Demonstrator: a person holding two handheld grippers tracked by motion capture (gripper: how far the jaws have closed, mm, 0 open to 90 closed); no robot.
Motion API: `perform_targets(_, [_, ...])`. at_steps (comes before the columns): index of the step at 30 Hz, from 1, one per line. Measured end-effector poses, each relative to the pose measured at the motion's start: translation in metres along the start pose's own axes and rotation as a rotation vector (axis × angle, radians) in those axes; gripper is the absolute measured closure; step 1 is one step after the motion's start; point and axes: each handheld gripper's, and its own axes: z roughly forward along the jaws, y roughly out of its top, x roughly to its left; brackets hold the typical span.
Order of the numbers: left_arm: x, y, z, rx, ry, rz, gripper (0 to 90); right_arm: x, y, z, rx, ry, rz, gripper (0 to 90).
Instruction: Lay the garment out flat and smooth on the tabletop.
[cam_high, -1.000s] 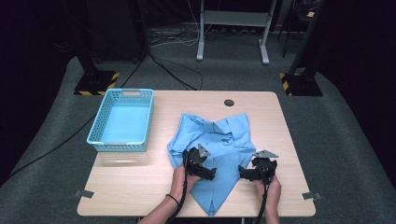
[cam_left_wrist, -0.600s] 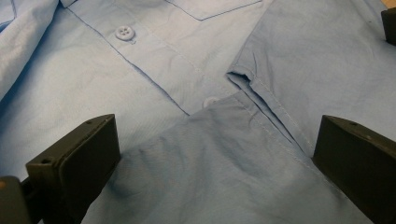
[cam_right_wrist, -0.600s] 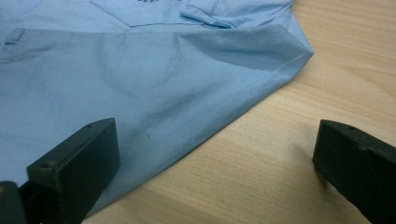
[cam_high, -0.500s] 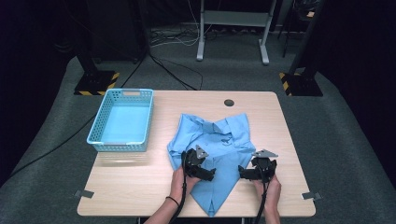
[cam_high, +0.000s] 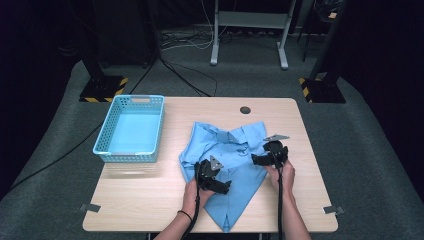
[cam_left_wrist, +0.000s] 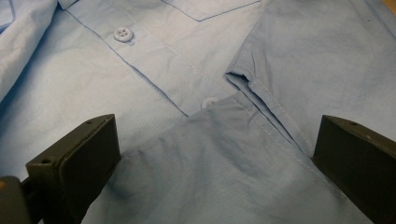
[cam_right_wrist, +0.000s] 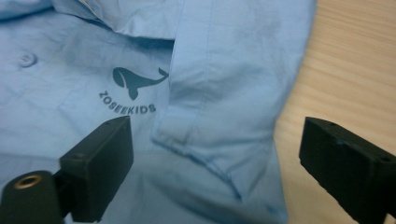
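Blue shirt (cam_left_wrist: 196, 140) between both grippers' spread jaws

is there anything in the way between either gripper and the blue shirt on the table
Nothing visible. The left gripper and right gripper are both open right over the shirt, with only cloth between their jaws. The basket sits apart, off to the left on the table.

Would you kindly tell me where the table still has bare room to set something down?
Bare wood lies between the basket and the shirt, along the near left edge of the table, and right of the shirt. The middle is crowded by the shirt and both grippers, left and right.
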Motion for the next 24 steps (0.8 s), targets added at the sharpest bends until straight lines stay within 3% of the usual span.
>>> perform_targets(2, [-0.001,0.0,0.0,-0.002,0.005,0.005,0.1,0.004,0.007,0.008,0.016,-0.012,-0.03,15.8])
perform_targets(4, [-0.002,0.0,-0.001,-0.005,0.011,0.011,0.2,0.008,0.011,0.013,0.018,0.0,-0.018,23.3])
perform_targets(7, [-0.001,0.0,-0.001,-0.003,0.007,0.006,0.3,0.017,0.016,0.02,0.055,-0.053,-0.042,36.4])
perform_targets(9, [0.0,0.0,0.0,-0.001,0.004,0.004,0.2,0.017,0.015,0.025,0.068,-0.049,-0.04,43.1])
perform_targets(12, [0.0,0.0,0.0,0.0,0.003,0.004,0.3,0.014,0.015,0.026,0.052,-0.028,-0.021,60.8])
perform_targets(17, [0.0,0.0,0.0,0.0,0.002,0.002,0.3,0.014,0.014,0.025,0.052,-0.036,-0.023,83.7])
perform_targets(19, [0.0,0.0,0.0,-0.001,0.002,0.003,0.4,0.016,0.015,0.024,0.051,-0.08,-0.05,87.7])
perform_targets(24, [0.0,0.0,0.0,-0.001,0.003,0.004,0.4,0.005,0.018,0.009,-0.025,-0.141,-0.047,90.0])
